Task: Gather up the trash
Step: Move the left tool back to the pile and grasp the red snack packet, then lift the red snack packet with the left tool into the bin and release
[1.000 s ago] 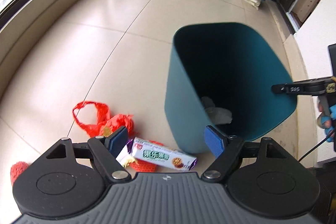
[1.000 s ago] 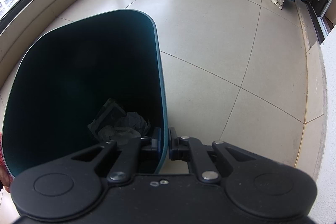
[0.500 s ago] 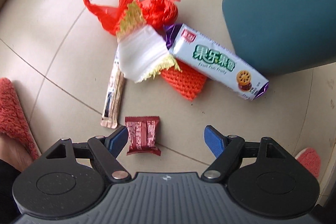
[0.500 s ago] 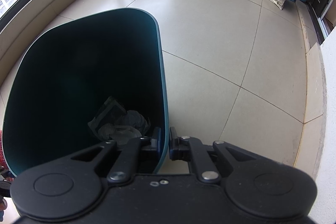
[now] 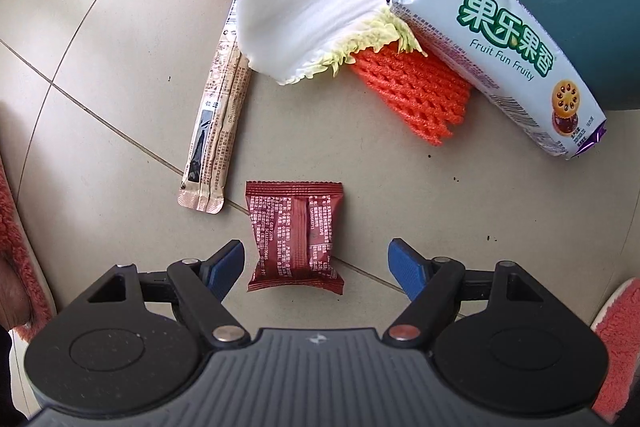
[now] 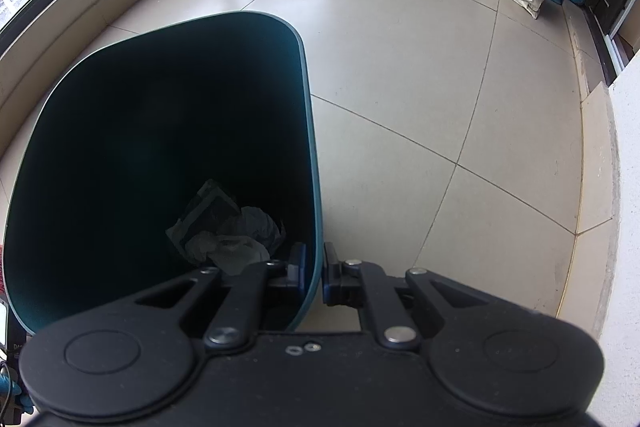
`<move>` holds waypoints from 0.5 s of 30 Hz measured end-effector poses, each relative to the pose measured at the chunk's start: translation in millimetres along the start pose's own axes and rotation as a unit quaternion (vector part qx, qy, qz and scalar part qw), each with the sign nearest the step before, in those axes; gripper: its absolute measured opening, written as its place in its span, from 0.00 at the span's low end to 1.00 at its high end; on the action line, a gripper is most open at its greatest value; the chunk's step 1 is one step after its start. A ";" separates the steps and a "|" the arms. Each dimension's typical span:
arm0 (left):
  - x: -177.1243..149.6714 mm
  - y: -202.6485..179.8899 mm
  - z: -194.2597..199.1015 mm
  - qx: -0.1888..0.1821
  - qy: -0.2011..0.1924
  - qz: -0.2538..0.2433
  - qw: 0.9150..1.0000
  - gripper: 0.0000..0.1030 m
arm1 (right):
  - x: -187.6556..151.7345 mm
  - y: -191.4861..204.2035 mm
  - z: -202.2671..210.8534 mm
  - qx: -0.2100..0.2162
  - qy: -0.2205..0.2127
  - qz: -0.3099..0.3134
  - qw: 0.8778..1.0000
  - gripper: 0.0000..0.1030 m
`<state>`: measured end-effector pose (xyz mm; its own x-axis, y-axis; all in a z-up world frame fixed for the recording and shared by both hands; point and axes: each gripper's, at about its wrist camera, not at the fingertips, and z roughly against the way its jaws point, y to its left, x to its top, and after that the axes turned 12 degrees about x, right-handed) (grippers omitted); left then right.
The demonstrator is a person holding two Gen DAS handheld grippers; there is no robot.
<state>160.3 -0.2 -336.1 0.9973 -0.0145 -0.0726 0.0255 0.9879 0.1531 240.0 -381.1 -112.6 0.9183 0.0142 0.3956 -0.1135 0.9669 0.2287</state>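
- Left gripper [image 5: 316, 259], jaws spread, hangs over the red packet [image 5: 295, 233] on the near floor.
- Right gripper [image 6: 314, 269] pinches the bin [image 6: 316, 187] wall.
- Risk: the flat packet may slide off the left-leaning fingers.

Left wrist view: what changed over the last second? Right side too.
The left gripper swung down from facing the bin's mouth to the floor litter and closed in on the red sachet, which now lies between its open fingers, not gripped. Nothing was picked up or dropped. The right gripper stayed clamped on the teal bin rim; the bin's contents look unchanged.
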 end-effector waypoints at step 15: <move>-3.6 -7.8 -16.8 0.060 -0.005 -0.017 0.998 0.39 | -1.4 5.5 -1.2 -0.007 -0.001 0.000 1.000 0.06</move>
<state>155.4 -5.3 -353.6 0.9964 -0.0490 -0.0698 0.0659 0.9614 0.2670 238.5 -375.5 -113.0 0.9173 0.0128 0.3979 -0.1073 0.9705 0.2160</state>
